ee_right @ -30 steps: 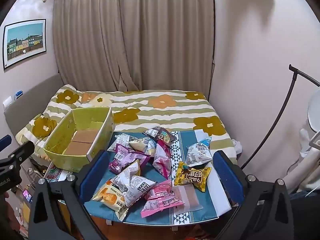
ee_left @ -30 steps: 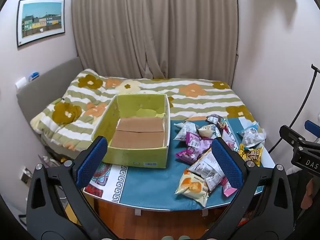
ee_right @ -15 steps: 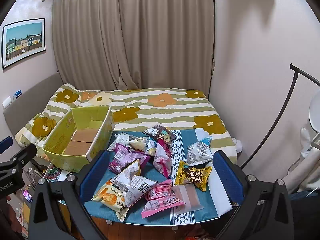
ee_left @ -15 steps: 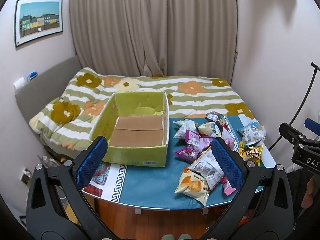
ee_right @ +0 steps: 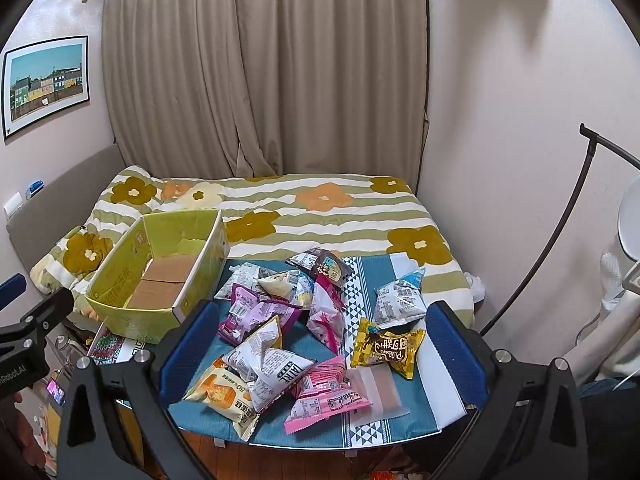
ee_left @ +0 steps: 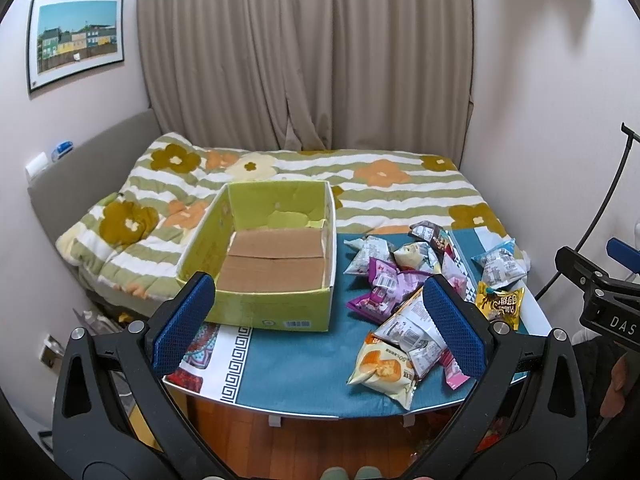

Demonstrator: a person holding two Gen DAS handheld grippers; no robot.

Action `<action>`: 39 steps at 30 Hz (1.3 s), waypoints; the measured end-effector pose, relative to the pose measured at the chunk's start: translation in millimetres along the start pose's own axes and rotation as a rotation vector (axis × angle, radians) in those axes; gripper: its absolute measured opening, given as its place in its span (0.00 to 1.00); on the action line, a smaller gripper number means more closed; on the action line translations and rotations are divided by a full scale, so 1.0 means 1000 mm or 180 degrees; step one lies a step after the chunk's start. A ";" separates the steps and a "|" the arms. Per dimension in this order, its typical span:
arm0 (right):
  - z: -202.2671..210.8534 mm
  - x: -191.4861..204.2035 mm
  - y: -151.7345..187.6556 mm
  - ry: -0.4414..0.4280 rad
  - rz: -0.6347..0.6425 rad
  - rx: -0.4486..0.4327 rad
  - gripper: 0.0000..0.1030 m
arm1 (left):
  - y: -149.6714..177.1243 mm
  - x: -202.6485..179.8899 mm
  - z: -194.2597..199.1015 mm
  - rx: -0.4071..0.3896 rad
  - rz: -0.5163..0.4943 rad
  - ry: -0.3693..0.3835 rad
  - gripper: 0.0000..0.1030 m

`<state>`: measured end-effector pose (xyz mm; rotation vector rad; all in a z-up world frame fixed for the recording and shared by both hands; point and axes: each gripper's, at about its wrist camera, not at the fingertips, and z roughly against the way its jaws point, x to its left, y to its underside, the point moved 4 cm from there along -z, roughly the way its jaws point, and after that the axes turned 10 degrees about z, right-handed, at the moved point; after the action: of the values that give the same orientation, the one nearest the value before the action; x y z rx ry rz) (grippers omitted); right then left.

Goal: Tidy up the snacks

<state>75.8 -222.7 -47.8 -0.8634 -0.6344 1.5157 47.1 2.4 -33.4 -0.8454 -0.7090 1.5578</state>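
Observation:
An empty yellow-green cardboard box (ee_left: 272,264) stands on the left of a small table with a blue cloth (ee_left: 296,364); it also shows in the right wrist view (ee_right: 160,276). A pile of snack packets (ee_left: 404,300) lies on the right half, among them an orange-and-white one (ee_right: 224,396), a pink one (ee_right: 324,396), a gold one (ee_right: 386,346) and a purple one (ee_right: 256,314). My left gripper (ee_left: 316,326) is open and empty, held back above the table's front edge. My right gripper (ee_right: 320,344) is open and empty, above the front of the pile.
A bed with a striped flower blanket (ee_left: 360,184) lies just behind the table. Curtains (ee_left: 304,60) hang behind it. A black curved stand (ee_right: 560,232) rises on the right by the wall. Wooden floor (ee_left: 304,444) shows under the table's front edge.
Both views have shifted slightly; the table and box sit a little lower and nearer in the left wrist view. Both grippers stay open and empty. No packet has moved.

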 end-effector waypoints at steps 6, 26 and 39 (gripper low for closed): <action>-0.001 0.000 0.001 0.0000 0.0000 0.0014 1.00 | 0.000 -0.002 -0.005 0.0054 0.0013 0.0022 1.00; -0.002 0.002 0.005 -0.0017 -0.0028 0.0081 1.00 | -0.003 0.001 -0.009 0.0101 -0.0016 0.0021 1.00; -0.003 0.001 0.004 -0.0023 -0.0031 0.0090 1.00 | -0.004 0.001 -0.010 0.0098 -0.0016 0.0023 1.00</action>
<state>76.4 -222.1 -53.2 -0.8324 -0.6203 1.5164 57.7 3.6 -36.1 -0.8254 -0.6798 1.5567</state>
